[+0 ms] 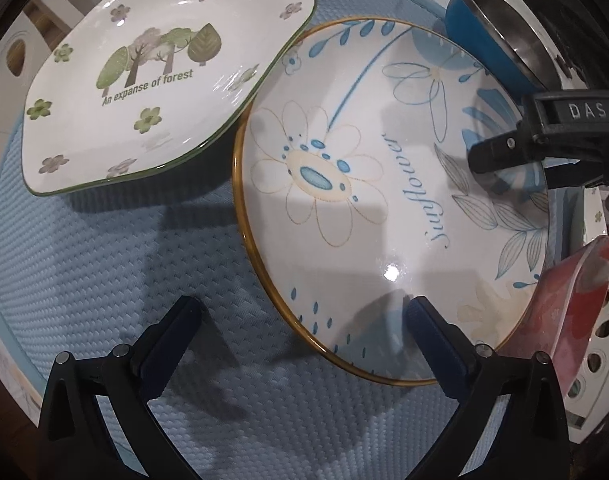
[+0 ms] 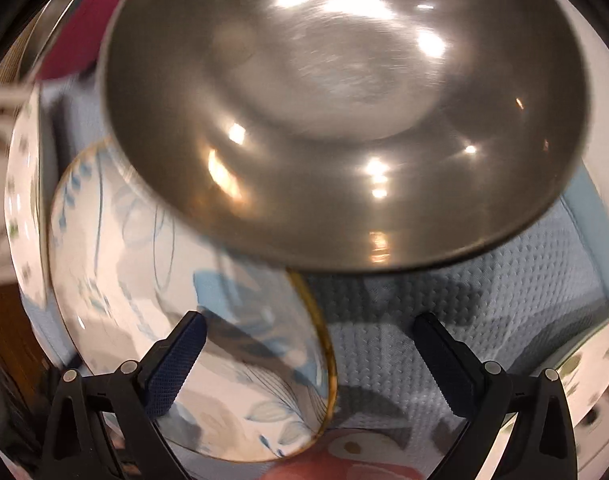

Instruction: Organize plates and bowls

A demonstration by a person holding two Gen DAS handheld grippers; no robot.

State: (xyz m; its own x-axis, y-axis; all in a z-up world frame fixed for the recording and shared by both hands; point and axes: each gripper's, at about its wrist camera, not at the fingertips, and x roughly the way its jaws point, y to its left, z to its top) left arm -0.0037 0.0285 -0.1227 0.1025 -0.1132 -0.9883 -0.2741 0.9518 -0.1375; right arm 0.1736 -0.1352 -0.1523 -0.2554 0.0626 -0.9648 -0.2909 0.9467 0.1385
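Currently both tongs spread and empty: left gripper (image 1: 304, 332) straddles the near rim of the sunflower plate (image 1: 384, 200) on the blue mat (image 1: 144, 280); right gripper (image 2: 310, 344) faces the steel bowl (image 2: 344, 112) just ahead.

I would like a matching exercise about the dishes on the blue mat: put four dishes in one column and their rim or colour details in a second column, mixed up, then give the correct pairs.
Column 1
1. sunflower plate
2. forest plate
3. steel bowl
4. red floral dish

Column 2
A. thin green rim, squarish shape
B. blue outside, shiny metal inside
C. golden rim, round shape
D. red and pink, at the right edge of the left wrist view

Pairs: 1-C, 2-A, 3-B, 4-D
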